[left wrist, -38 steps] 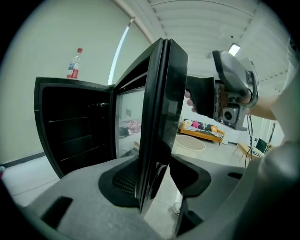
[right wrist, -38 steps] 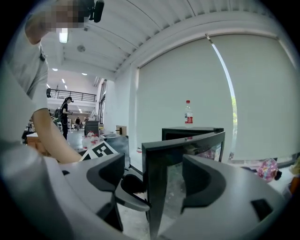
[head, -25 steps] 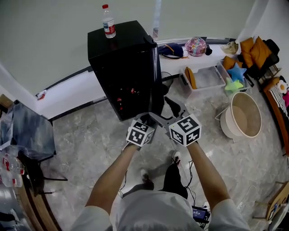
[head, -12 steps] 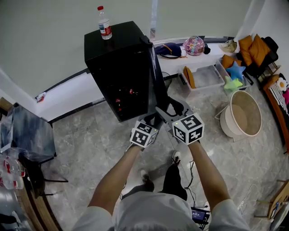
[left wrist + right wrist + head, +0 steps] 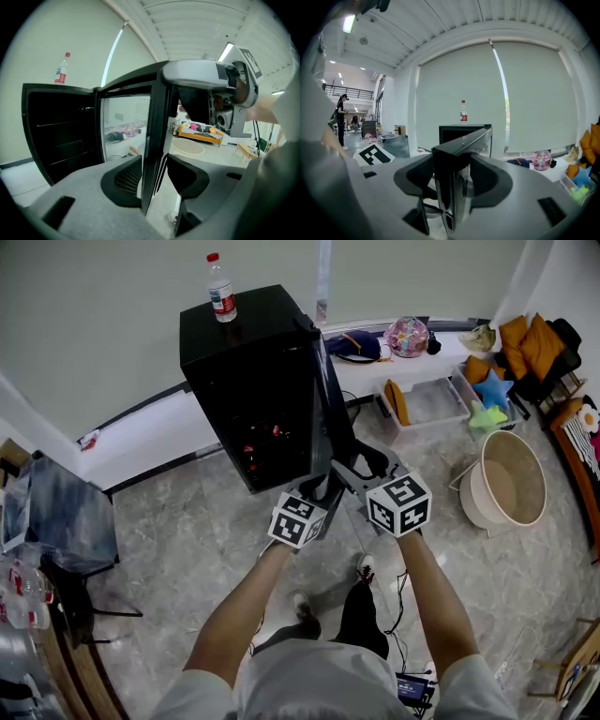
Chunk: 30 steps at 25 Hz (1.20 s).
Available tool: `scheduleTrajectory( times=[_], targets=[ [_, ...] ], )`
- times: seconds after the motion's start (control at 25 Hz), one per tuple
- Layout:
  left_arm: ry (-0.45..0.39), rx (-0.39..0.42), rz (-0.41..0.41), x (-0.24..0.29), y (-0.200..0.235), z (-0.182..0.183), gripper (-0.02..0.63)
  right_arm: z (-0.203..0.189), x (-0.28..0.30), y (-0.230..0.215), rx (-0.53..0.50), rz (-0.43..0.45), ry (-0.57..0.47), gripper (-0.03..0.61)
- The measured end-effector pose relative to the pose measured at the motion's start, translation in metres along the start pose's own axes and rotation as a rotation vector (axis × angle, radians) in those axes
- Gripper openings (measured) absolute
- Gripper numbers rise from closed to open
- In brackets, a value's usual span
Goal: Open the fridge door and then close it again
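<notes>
Fingers, left: those of the left gripper [image 5: 154, 173] are closing round the free edge of the door [image 5: 323, 395]. One finger [image 5: 124, 180] lies against the pane side and the other stands just off the frame, so there is no pinch yet.
Fingers, right: those of the right gripper [image 5: 452, 176] are closing on the same edge near its top corner, and both appear to touch the frame.
Door: swung well out from the fridge [image 5: 248, 343], edge-on to the person, with both grippers at its outer edge.
Fridge: small, black and upright on the floor against the wall, its dark inside open to view. A bottle [image 5: 221, 287] stands on its top.
Handling: the door is probably stiff and fairly light on its hinge. The frame looks glossy and may slip under the pads, and the pane [image 5: 124, 126] looks like glass, so squeeze the frame and not the pane.
Hold: the free edge, farthest from the hinge, gives the easiest swing. A flat push on the outer face would also close it.
Risk: a hard slam could rock the fridge and tip the bottle, and a seal may tug the door in at the end.
</notes>
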<state>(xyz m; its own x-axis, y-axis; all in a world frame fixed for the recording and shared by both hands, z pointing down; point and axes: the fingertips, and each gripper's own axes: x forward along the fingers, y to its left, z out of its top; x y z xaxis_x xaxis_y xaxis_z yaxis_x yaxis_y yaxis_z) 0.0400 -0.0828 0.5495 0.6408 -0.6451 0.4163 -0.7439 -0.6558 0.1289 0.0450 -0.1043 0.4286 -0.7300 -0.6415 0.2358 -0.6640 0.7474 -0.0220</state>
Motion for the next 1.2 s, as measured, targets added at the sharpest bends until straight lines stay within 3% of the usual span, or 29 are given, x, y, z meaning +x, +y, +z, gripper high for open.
scheduleTrajectory(
  times=[0.36,0.68,1.2],
  targets=[
    [-0.062,-0.014,0.088,-0.032,0.038,0.015,0.169,-0.006,-0.023,-0.028,0.016,-0.026,-0.014,0.218],
    [-0.123,-0.019,0.129,-0.049,0.062,0.048,0.169,-0.010,-0.044,-0.066,0.026,-0.114,-0.012,0.196],
    [-0.132,0.037,0.154,-0.023,0.065,0.084,0.169,-0.019,-0.079,-0.152,0.062,-0.220,-0.021,0.190]
  ],
)
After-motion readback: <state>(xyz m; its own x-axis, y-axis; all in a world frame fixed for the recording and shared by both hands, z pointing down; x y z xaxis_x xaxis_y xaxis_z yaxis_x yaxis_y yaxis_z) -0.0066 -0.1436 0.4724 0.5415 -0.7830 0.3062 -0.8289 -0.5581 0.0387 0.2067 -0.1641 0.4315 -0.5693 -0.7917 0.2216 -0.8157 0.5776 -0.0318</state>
